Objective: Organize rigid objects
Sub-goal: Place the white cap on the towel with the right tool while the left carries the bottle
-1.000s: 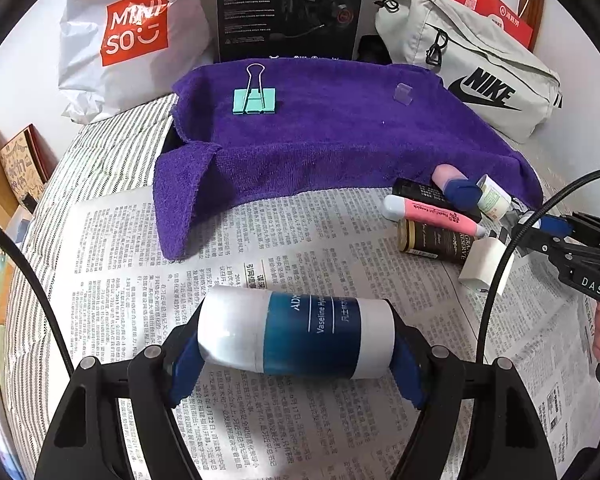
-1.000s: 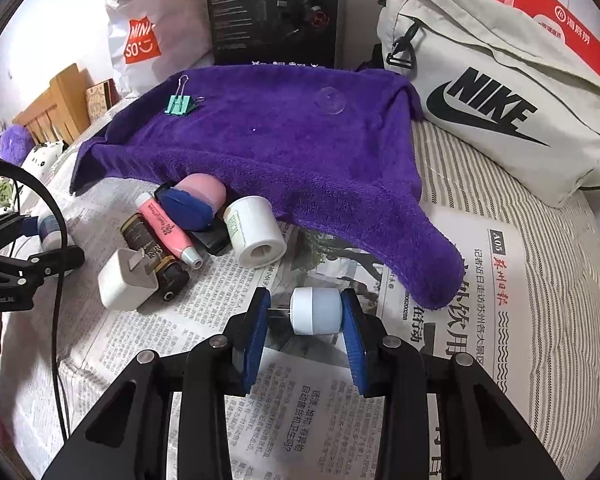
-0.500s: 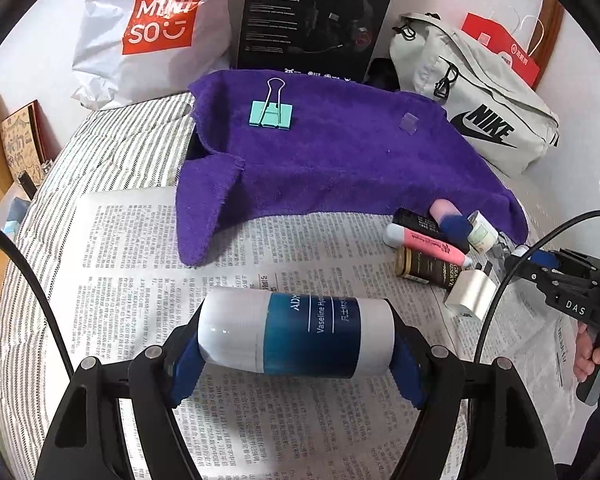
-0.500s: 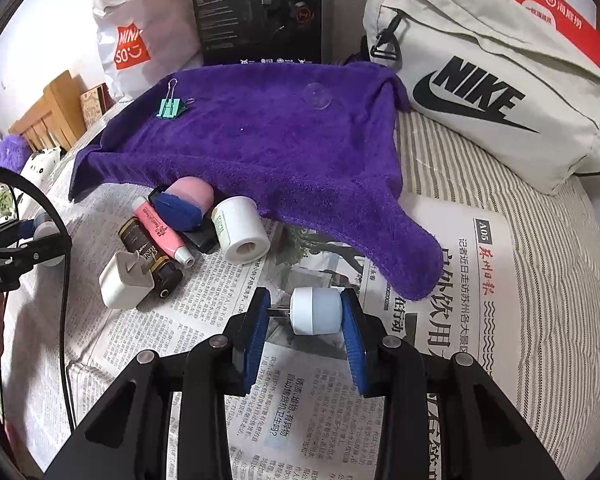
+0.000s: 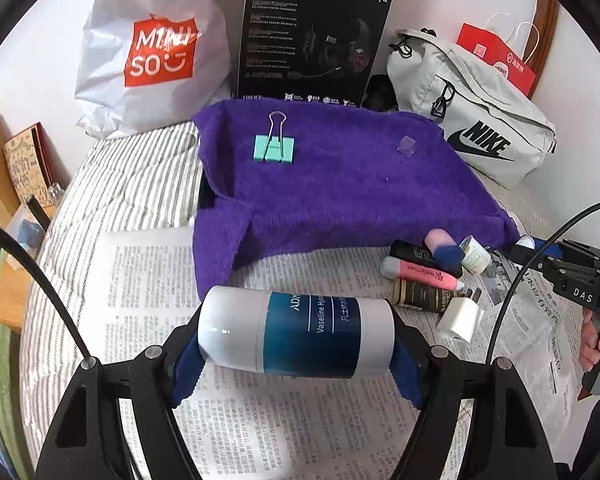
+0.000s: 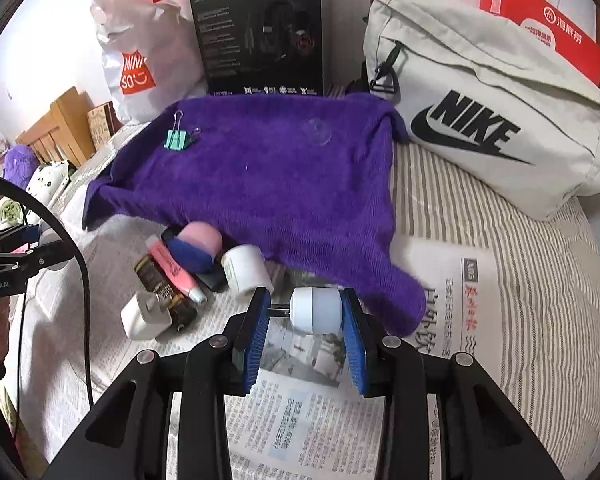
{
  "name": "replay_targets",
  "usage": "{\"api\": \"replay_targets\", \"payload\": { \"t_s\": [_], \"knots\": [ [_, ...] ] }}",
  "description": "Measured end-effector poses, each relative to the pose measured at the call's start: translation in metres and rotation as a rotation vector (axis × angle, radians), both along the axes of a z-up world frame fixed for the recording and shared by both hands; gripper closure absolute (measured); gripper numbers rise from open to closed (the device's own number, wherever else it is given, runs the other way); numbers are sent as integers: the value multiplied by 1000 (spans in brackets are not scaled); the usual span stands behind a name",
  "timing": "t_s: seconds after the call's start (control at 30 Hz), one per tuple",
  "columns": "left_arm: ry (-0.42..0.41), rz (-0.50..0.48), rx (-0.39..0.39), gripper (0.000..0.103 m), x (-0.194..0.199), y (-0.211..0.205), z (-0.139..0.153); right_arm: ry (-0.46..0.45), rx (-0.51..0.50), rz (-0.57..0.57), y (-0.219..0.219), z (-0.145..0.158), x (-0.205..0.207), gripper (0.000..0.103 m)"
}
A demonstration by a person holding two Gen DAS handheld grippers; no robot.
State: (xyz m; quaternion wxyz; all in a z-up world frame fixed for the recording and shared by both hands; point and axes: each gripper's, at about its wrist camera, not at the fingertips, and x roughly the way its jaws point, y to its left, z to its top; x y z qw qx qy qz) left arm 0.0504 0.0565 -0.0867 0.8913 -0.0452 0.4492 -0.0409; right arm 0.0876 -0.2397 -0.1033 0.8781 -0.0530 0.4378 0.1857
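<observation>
— Left view?
— Gripper (image 5: 296, 354) on the left hand, spread wide, clamps a smooth cylindrical Vaseline bottle (image 5: 296, 330) endwise above newspaper (image 5: 152, 280); fuzzy purple towel (image 5: 340, 188) beyond.
— Right view?
— Right gripper (image 6: 306, 316), jaws narrow, pinches a small white plug (image 6: 316, 310) near the towel's corner.

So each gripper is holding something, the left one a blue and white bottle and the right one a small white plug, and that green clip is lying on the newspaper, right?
Nearly. The left gripper does hold the bottle and the right gripper the plug, but the green clip lies on the purple towel, not on the newspaper. Both wrist views show it there.
</observation>
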Motion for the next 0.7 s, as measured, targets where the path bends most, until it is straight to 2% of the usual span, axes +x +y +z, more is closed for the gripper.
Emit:
{"api": "replay_targets", "payload": {
  "t_s": [0.33,0.57,0.7],
  "knots": [
    [-22,-1,7,27,23,5,18,-41,2,19,4,23,20,67],
    [-26,11,3,27,40,10,23,-53,18,18,8,33,49,67],
    [-24,19,-1,27,45,15,23,-56,-6,16,15,31,72,67]
  ]
}}
